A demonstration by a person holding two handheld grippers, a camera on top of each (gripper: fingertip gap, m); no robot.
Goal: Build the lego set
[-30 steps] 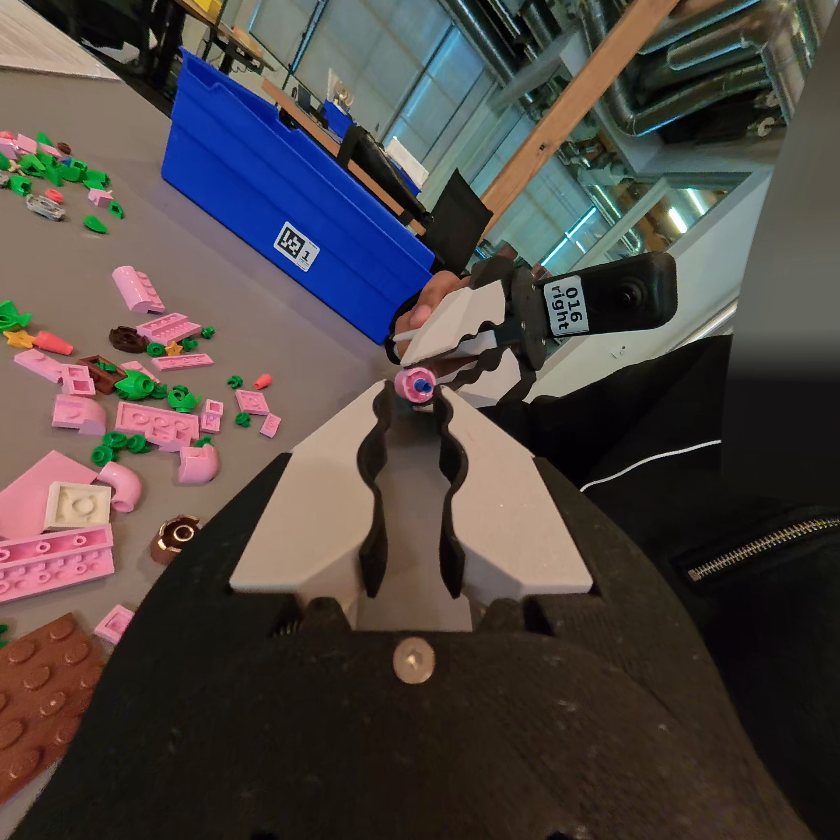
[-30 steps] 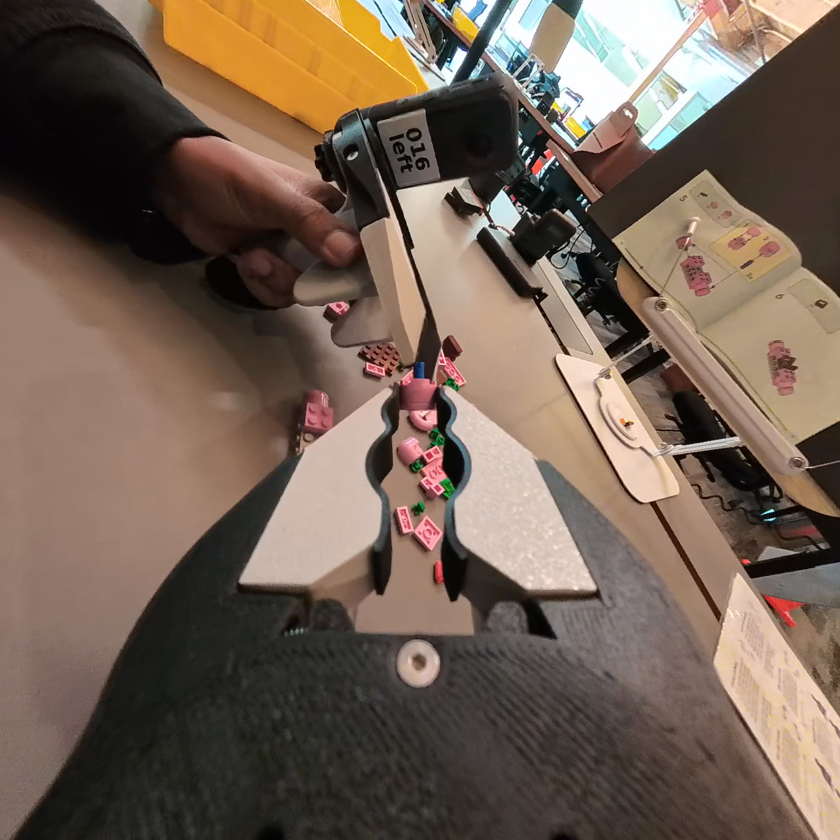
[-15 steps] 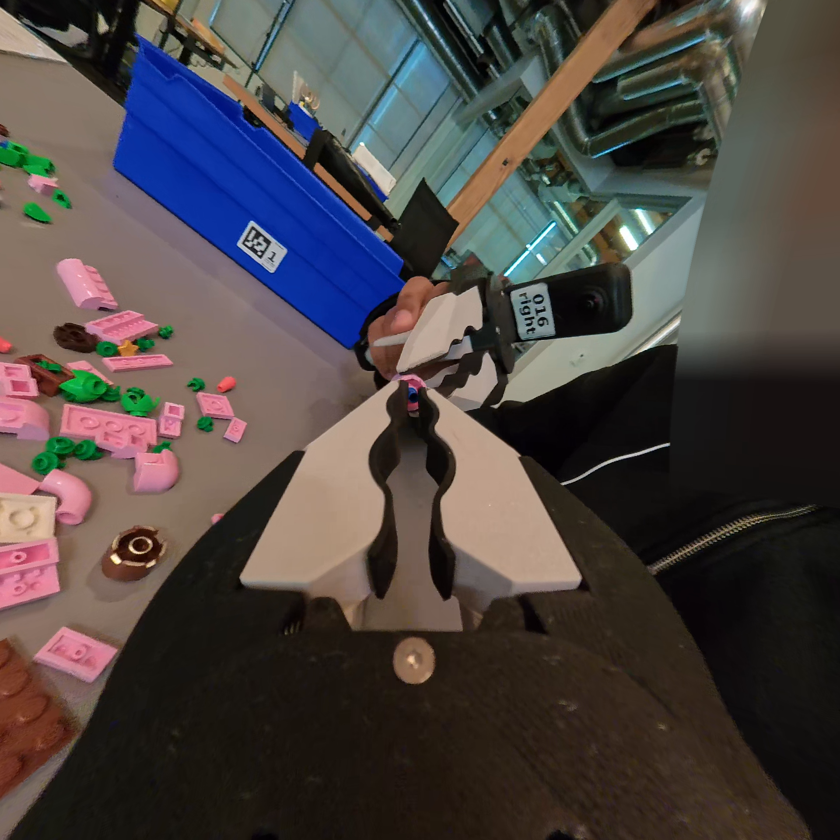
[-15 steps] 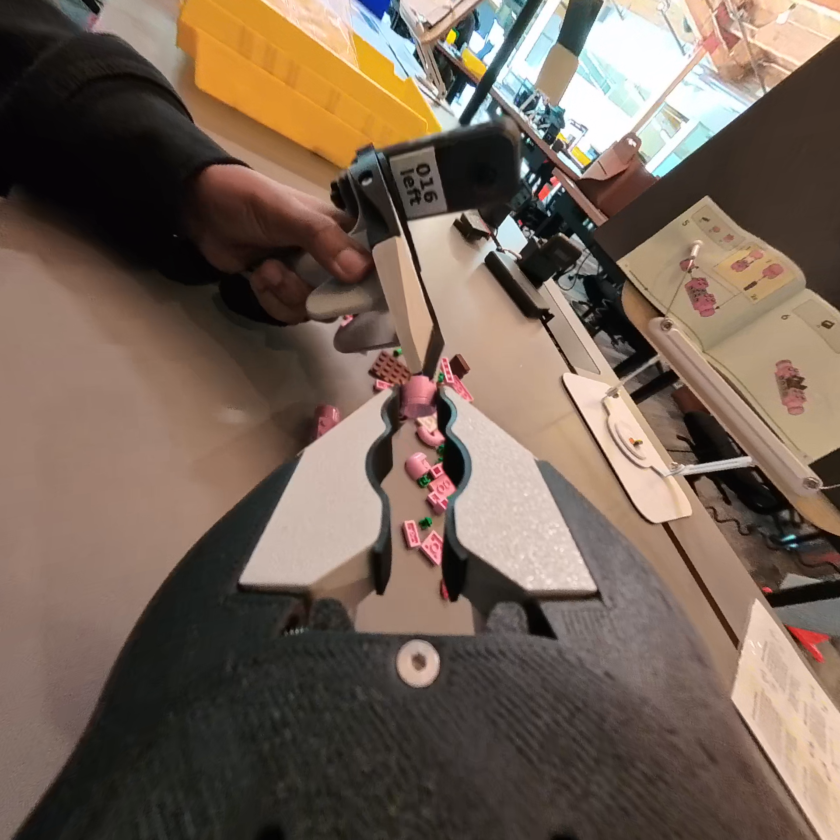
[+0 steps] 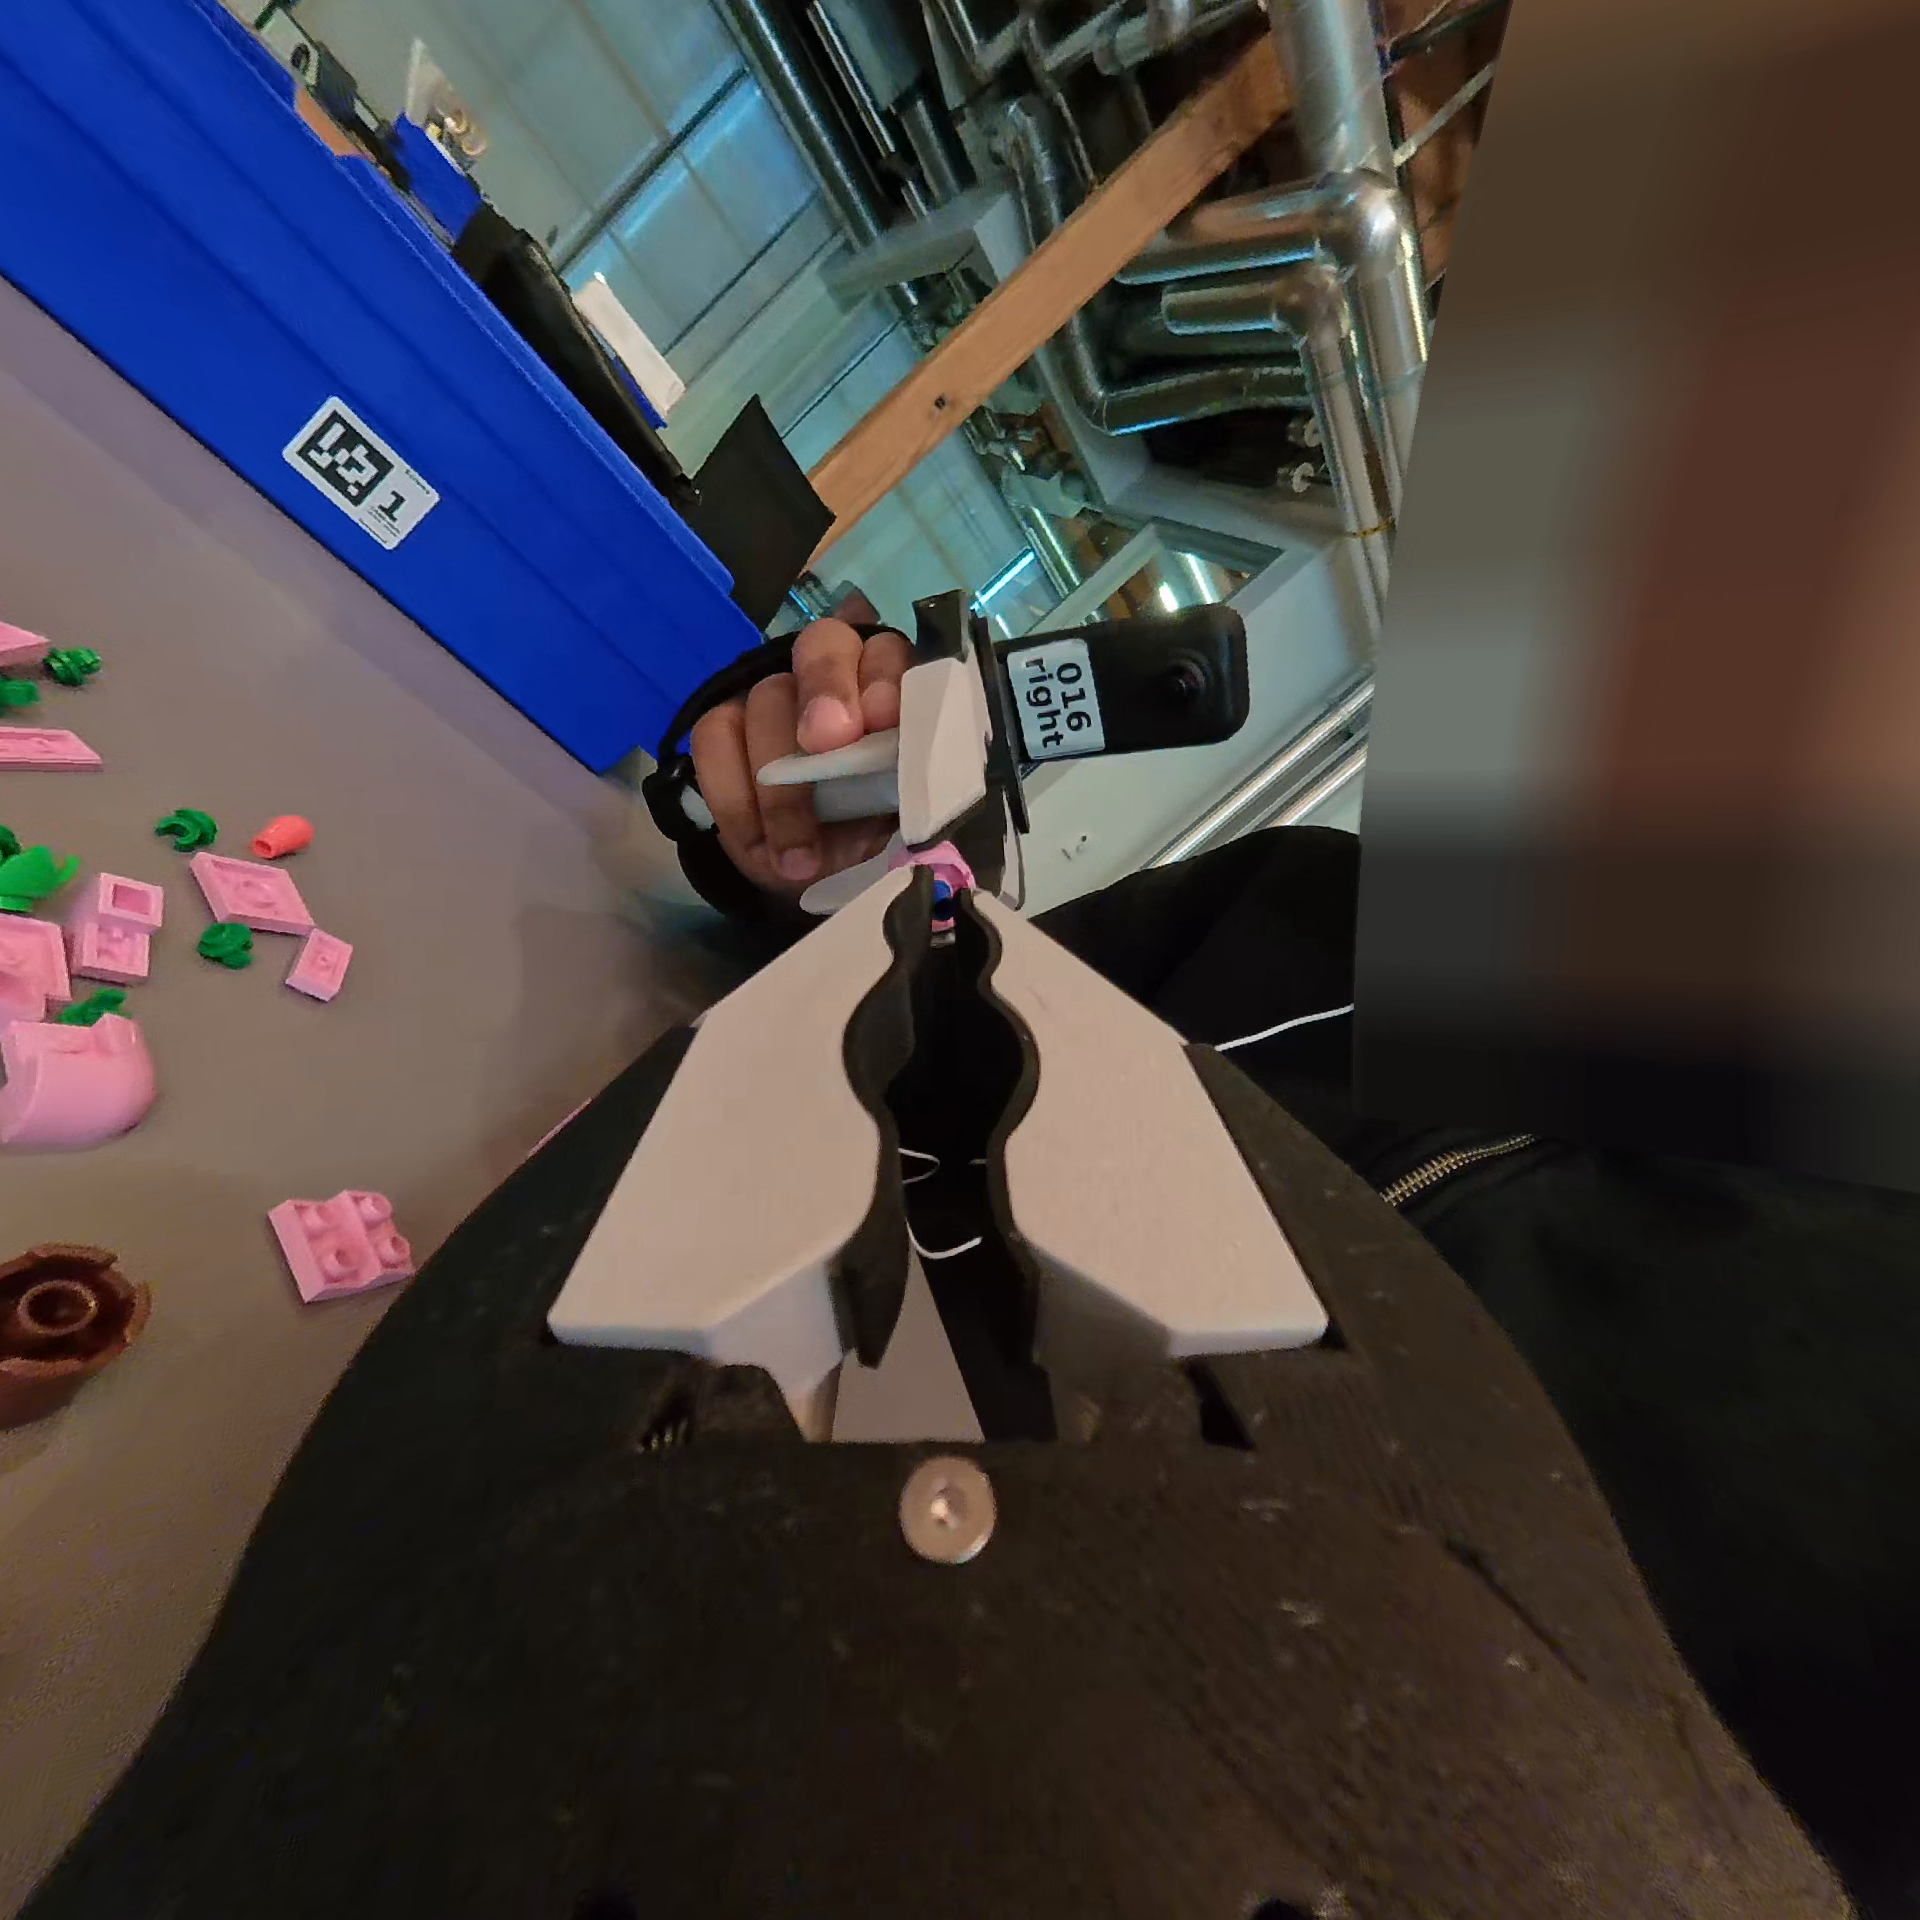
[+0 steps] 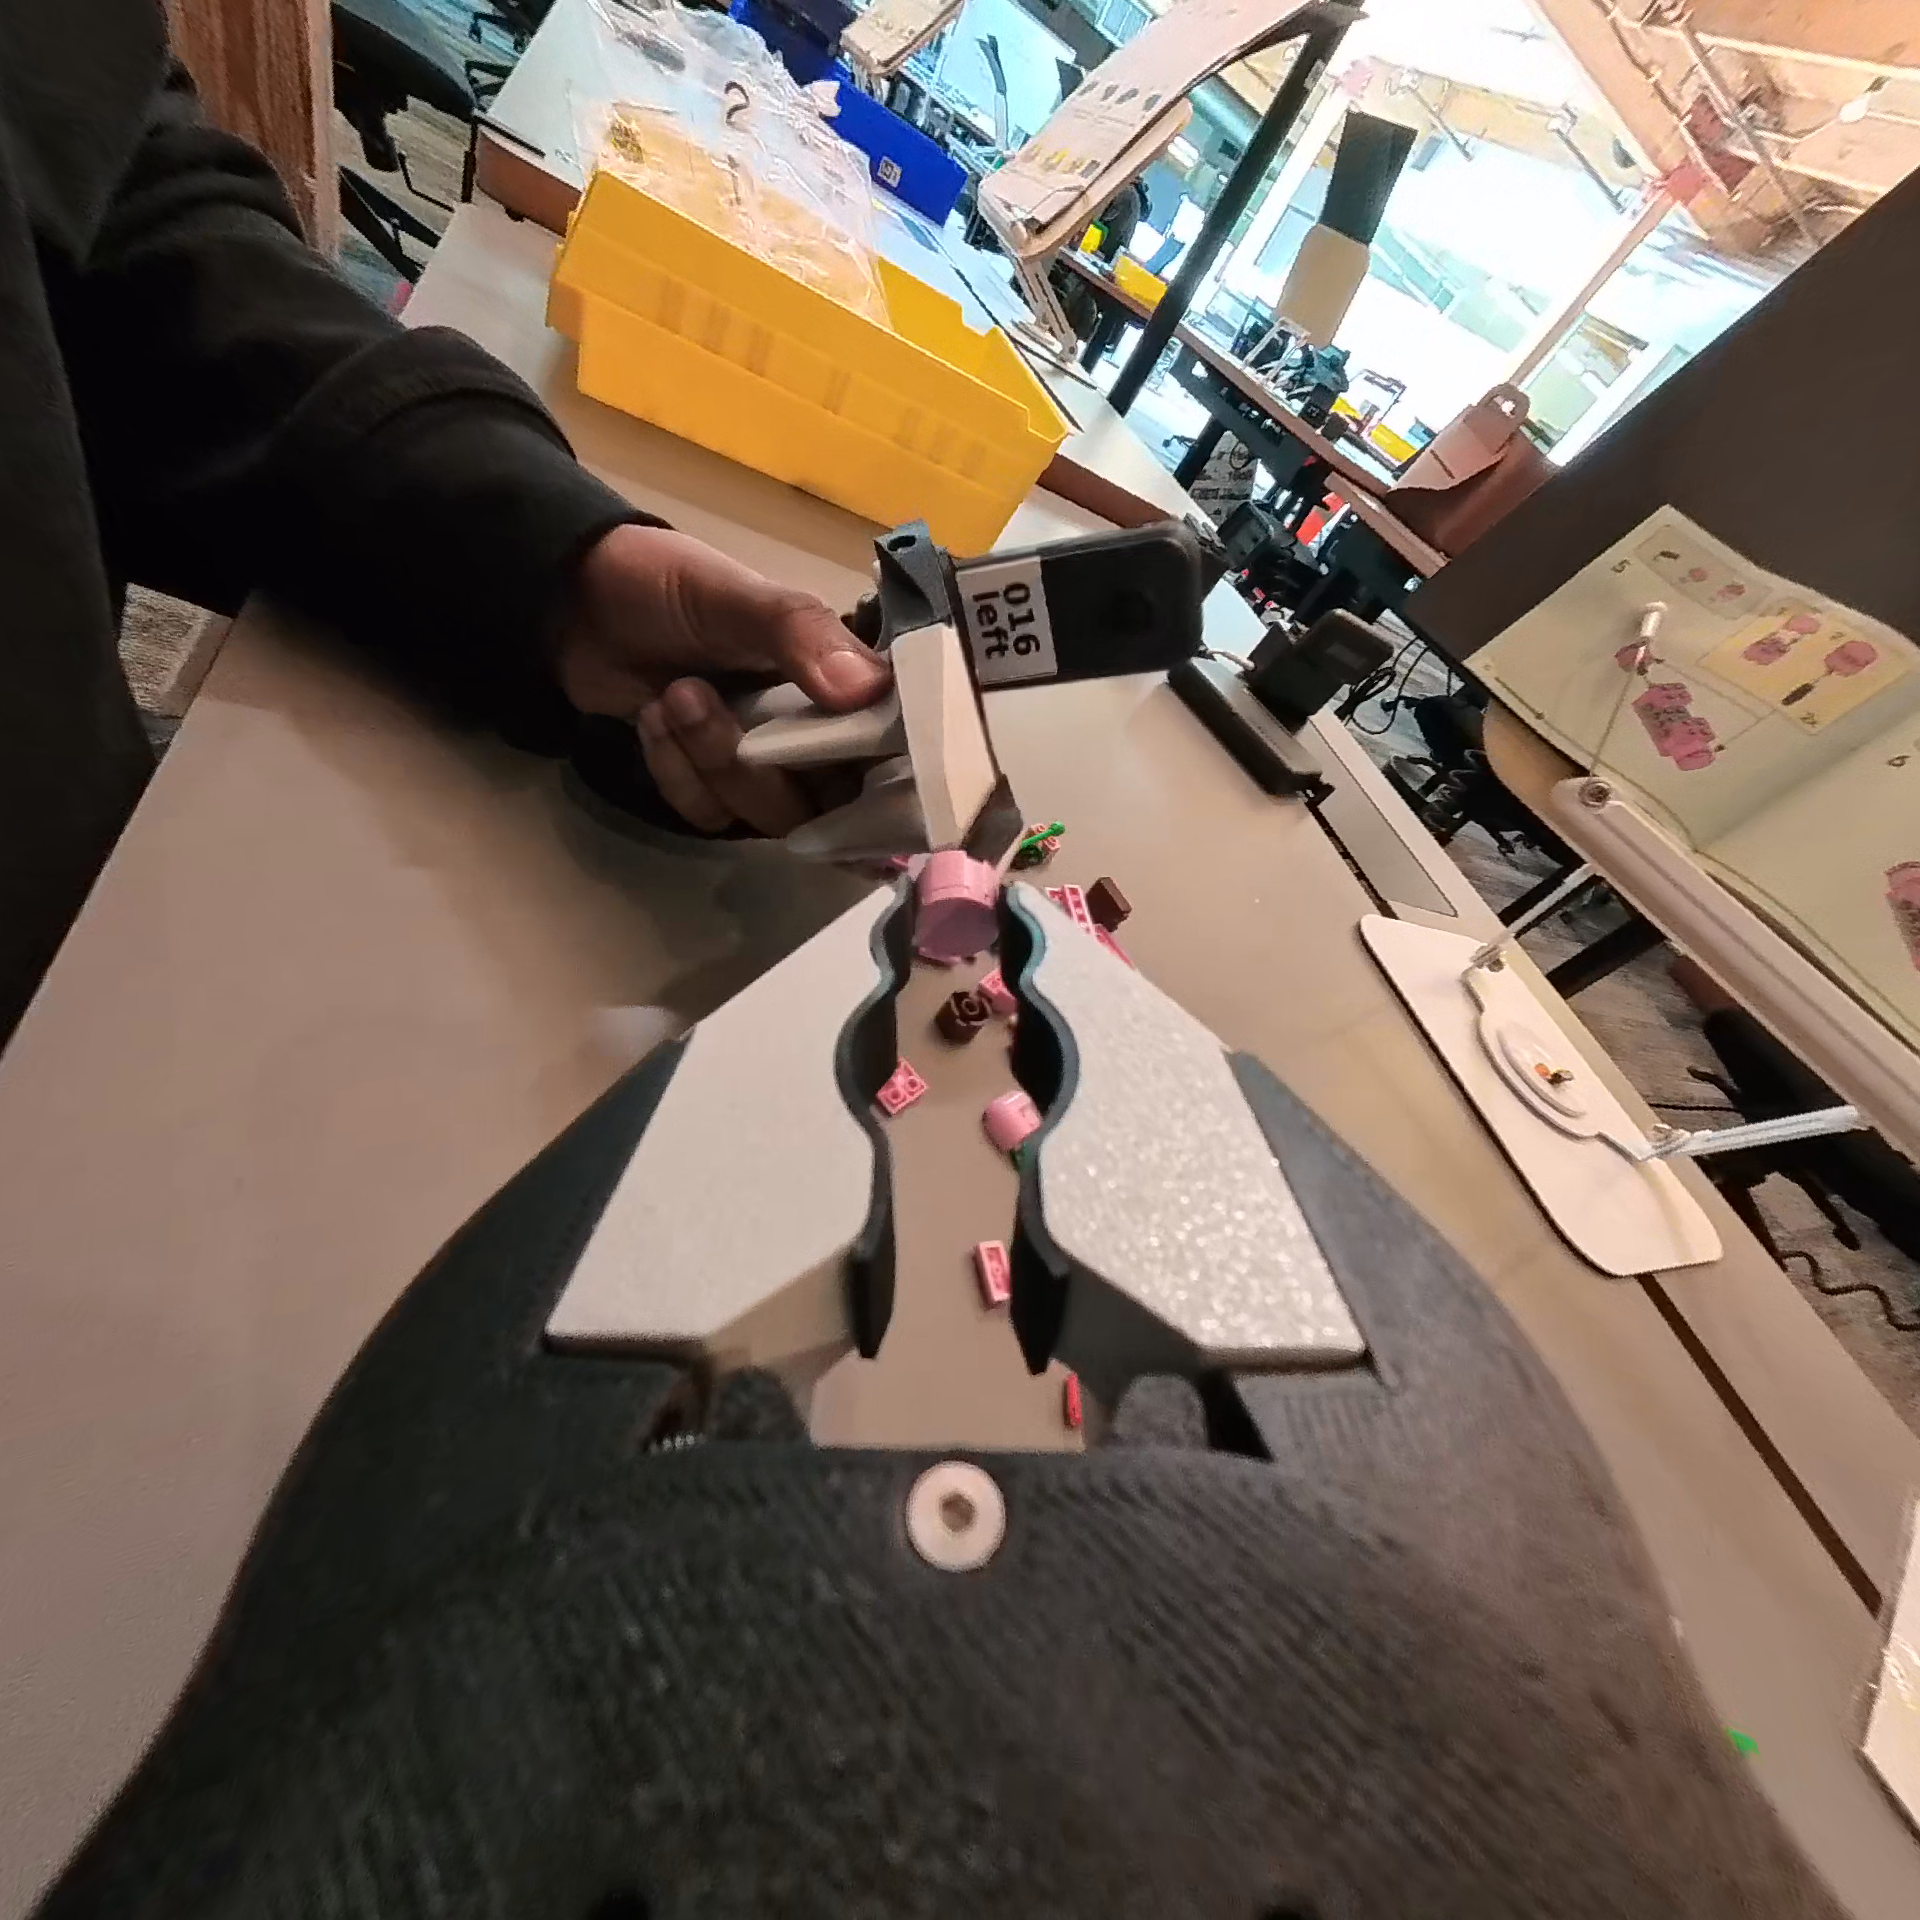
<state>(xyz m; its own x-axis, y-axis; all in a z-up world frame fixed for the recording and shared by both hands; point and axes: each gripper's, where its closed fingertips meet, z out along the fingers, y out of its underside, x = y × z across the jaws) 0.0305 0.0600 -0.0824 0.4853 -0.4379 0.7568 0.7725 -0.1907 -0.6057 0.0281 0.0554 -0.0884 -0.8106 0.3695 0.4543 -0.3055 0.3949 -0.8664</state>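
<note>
My right gripper is shut on a pink round brick and holds it above the table. A small blue pin sticks out of that brick towards my left gripper. My left gripper is shut on the blue pin, tip to tip with the right gripper. The pink brick shows just beyond my left fingertips. In the right wrist view the left gripper comes down onto the far side of the pink brick, and the pin is hidden there.
A blue bin stands at the back of the grey table. Loose pink and green pieces and a brown round piece lie at the left. A yellow bin, an open instruction booklet and its white stand base are on the right side.
My left jaws were open around the pink brick's end and have shut on the blue pin. Both grippers have turned and shifted together. The right gripper has kept the pink brick.
</note>
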